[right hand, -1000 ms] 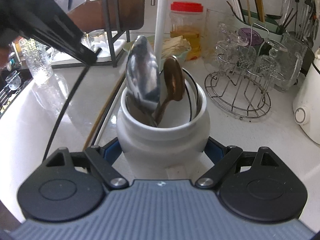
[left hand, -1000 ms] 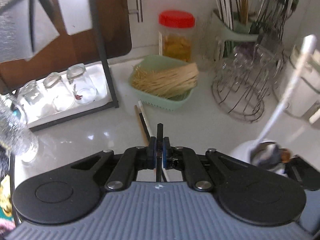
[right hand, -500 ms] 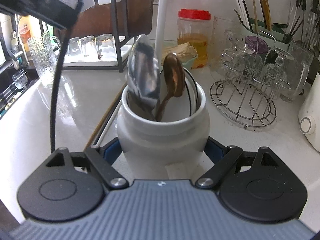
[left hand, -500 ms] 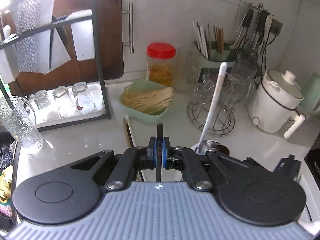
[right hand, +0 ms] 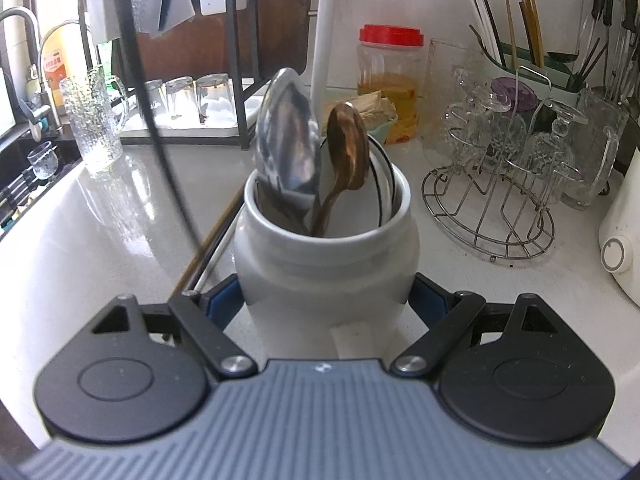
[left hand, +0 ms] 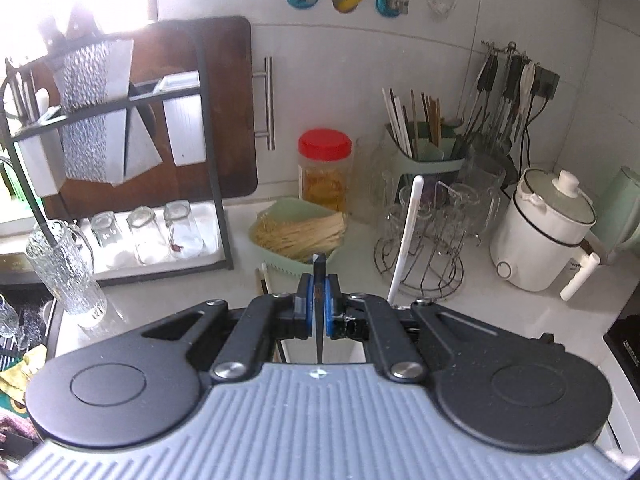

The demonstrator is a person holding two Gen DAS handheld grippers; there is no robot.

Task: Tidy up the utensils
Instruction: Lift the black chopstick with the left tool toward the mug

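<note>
My left gripper (left hand: pixel 319 300) is shut on a thin black chopstick (left hand: pixel 319 266) and holds it high above the counter. In the right wrist view that chopstick (right hand: pixel 160 152) hangs down at the left, its tip just left of the jar. My right gripper (right hand: pixel 326 300) is shut on a white ceramic jar (right hand: pixel 326 256) that stands on the counter. The jar holds a silver spoon (right hand: pixel 288 148), a brown spoon (right hand: pixel 350 148) and a long white handle (right hand: pixel 324 32). More chopsticks (right hand: pixel 212 236) lie on the counter left of the jar.
A green basket of thin sticks (left hand: pixel 300 232), a red-lidded jar (left hand: pixel 325 172) and a wire rack of glasses (left hand: pixel 420 256) stand behind. A white cooker (left hand: pixel 540 232) is at the right. A dish rack with tumblers (left hand: pixel 160 232) and a textured glass (left hand: pixel 66 268) are at the left.
My left gripper has risen and drawn back with the black chopstick, so more of the wall shows. The right gripper and the jar have stayed put.
</note>
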